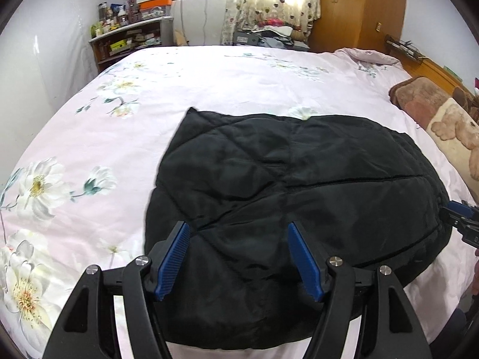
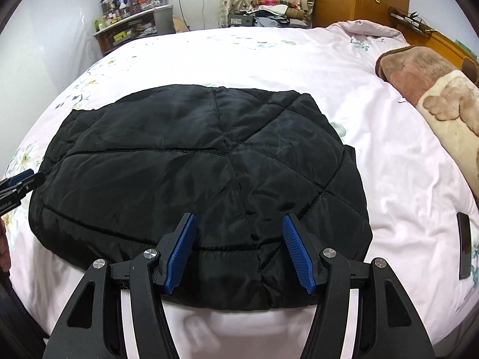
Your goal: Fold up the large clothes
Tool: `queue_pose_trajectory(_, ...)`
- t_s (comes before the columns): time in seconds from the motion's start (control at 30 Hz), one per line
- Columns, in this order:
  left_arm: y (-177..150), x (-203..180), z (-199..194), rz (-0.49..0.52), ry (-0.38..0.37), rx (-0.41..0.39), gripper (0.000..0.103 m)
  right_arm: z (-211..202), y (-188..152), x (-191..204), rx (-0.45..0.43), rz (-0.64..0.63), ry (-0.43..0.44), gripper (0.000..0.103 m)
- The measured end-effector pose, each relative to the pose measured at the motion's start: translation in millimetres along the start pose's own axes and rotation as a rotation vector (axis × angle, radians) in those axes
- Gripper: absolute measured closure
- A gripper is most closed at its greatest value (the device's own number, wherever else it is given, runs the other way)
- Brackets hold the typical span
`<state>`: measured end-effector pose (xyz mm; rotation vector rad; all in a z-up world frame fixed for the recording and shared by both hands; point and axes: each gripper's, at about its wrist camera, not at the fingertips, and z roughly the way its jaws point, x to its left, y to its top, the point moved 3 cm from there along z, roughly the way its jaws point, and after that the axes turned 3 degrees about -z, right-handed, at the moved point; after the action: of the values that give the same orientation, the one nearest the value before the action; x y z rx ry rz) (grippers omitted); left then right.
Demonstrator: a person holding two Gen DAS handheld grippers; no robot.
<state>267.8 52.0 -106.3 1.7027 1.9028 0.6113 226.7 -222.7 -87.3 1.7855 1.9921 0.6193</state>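
A black quilted jacket (image 1: 287,197) lay folded flat on the pink floral bed (image 1: 209,68). The left hand-held gripper (image 1: 239,254) hovered released over its 6 o'clock edge, grasping nothing. The right hand-held gripper (image 2: 239,251) likewise stood spread and empty above the near hem. A brown blanket (image 2: 425,89) sat at 2 o'clock.

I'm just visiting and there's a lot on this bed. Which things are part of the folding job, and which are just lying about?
Part of the job:
black quilted jacket
left gripper, open
right gripper, open
floral bedspread, the work surface

Just lying about:
brown blanket
dark phone
cluttered shelf
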Motion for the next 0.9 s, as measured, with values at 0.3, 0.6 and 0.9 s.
queue_pose_trajectory(0.3, -8.0, 38.7, 29.2, -0.087, 0.011, 0.078, 0.039, 25.0, -14.3, -39.7, 0.059, 0.094, -0.027, 0.042)
queue_pose_trajectory(0.6, 14.5, 80.2, 25.7, -0.14, 0.038, 0.026, 0.039, 6.5, -1.8, -68.6, -0.016, 0.14, -0.037, 0.042)
queue_pose_trajectory(0.9, 3.1, 88.3, 75.7, -0.215, -0.075, 0.114, 0.036, 47.3, -13.3, -107.0, 0.055, 0.233, -0.01, 0.035)
